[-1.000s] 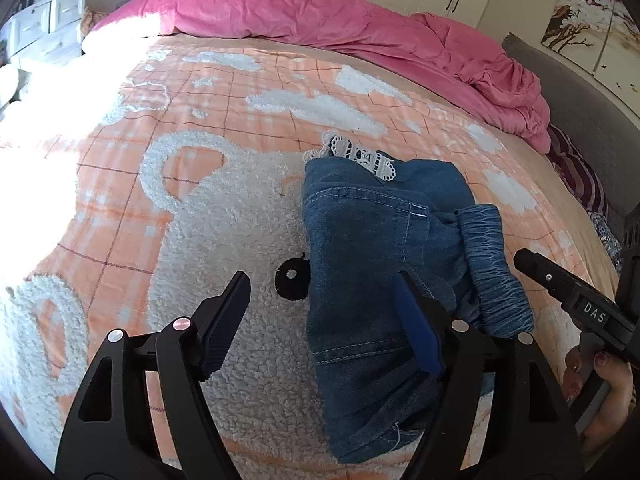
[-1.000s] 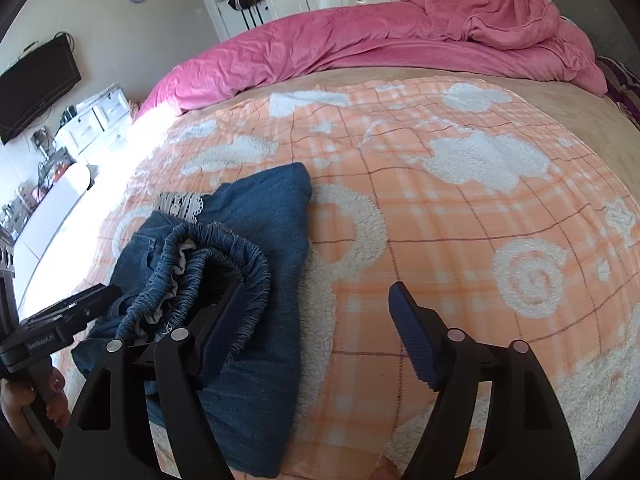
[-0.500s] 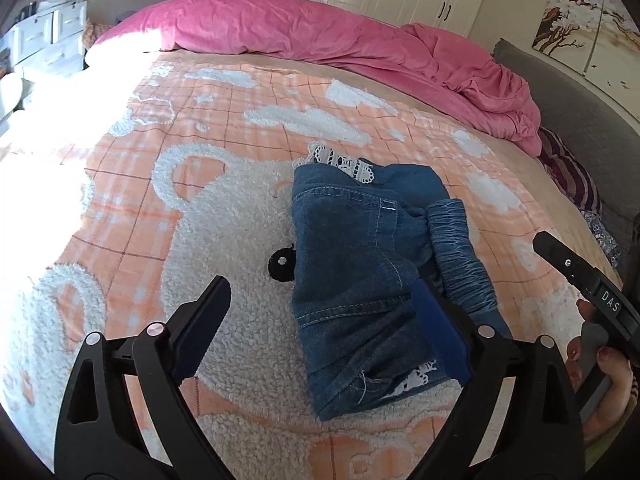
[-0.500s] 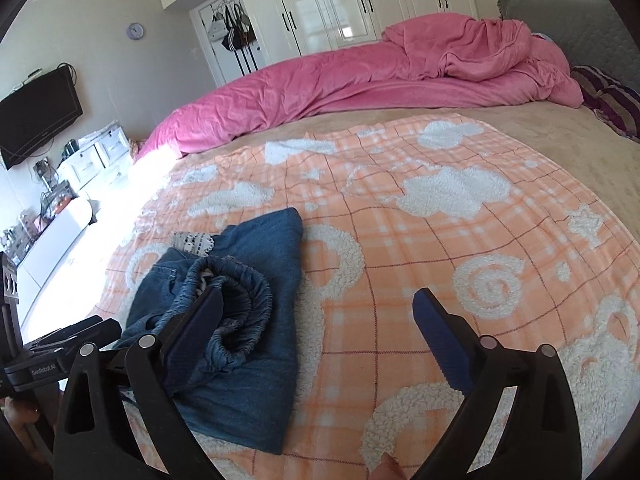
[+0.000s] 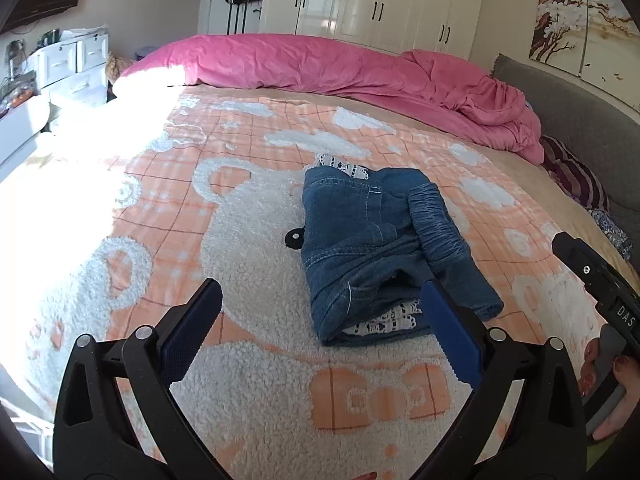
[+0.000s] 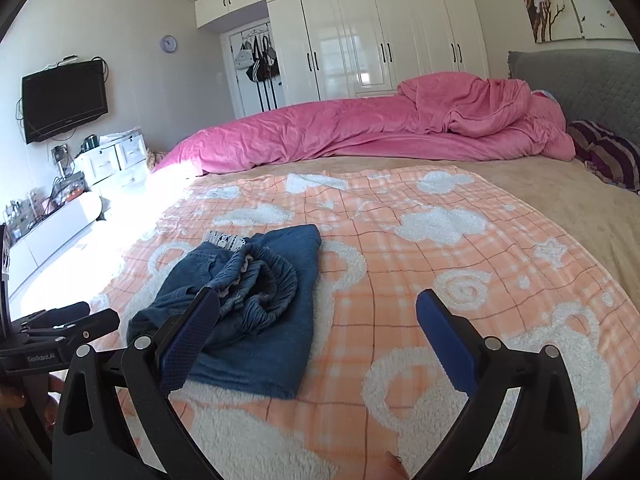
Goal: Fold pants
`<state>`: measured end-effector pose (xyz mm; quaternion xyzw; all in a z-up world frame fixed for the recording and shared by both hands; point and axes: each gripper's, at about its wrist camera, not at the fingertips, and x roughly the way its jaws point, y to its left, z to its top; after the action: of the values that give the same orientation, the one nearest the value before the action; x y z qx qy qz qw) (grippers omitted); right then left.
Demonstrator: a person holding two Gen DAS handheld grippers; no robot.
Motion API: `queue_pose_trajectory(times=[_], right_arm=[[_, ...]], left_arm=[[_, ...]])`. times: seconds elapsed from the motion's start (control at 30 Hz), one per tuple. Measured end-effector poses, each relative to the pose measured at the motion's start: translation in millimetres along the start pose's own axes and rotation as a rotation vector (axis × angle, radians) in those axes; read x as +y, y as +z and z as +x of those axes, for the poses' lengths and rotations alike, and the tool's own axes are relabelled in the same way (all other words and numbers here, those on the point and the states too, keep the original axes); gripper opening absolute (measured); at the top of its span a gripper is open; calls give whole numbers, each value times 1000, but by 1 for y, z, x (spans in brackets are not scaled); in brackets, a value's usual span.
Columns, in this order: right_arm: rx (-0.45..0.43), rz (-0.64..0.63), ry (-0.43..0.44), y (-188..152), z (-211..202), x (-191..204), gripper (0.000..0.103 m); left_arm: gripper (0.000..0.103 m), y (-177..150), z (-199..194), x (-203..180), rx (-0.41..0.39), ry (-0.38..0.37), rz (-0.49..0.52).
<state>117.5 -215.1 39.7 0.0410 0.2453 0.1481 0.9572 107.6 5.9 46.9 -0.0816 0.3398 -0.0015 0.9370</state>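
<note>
The blue denim pants (image 5: 360, 232) lie folded in a small bundle on the orange plaid bear blanket (image 5: 256, 240). Their gathered elastic waistband (image 5: 438, 224) sits on top at the right, and white lace trim (image 5: 388, 320) peeks out at the near end. My left gripper (image 5: 320, 286) hovers just short of the bundle with its jaws opening, pads clear of the cloth. In the right wrist view the pants (image 6: 272, 344) lie left of centre. My right gripper (image 6: 318, 294) stands open above the blanket, its left finger (image 6: 188, 344) in front of the denim, holding nothing.
A rumpled pink duvet (image 5: 320, 64) runs along the far side of the bed. A grey headboard (image 5: 568, 112) and striped pillow (image 5: 576, 176) are at the right. White drawers (image 5: 72, 64) and a wall TV (image 6: 64, 100) stand left, wardrobes (image 6: 380, 40) behind.
Both grippers have drawn back and risen from the pants while their jaws widened. The folded bundle stays on the blanket and now looks farther away.
</note>
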Motion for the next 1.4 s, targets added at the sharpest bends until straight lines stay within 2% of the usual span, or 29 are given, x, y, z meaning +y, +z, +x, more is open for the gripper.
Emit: queue_pose_trajectory(times=[0.3,0.73,0.97,1.4], right_arm=[[-8,1,-11,-22,-28,5,98],[-26,-11,-85,-48,-62,-2,98],[-33,6,-80,-59,-78,-3,98],[-53,-49,-41,-71,-95,21,98]], left_arm=[[93,-27,-21,-8,3,10,14],[93,-65,-35,-11,44,41,18],[93,-74,-45,-13,31,51,11],[93,-86,-59,-20,13,57,33]])
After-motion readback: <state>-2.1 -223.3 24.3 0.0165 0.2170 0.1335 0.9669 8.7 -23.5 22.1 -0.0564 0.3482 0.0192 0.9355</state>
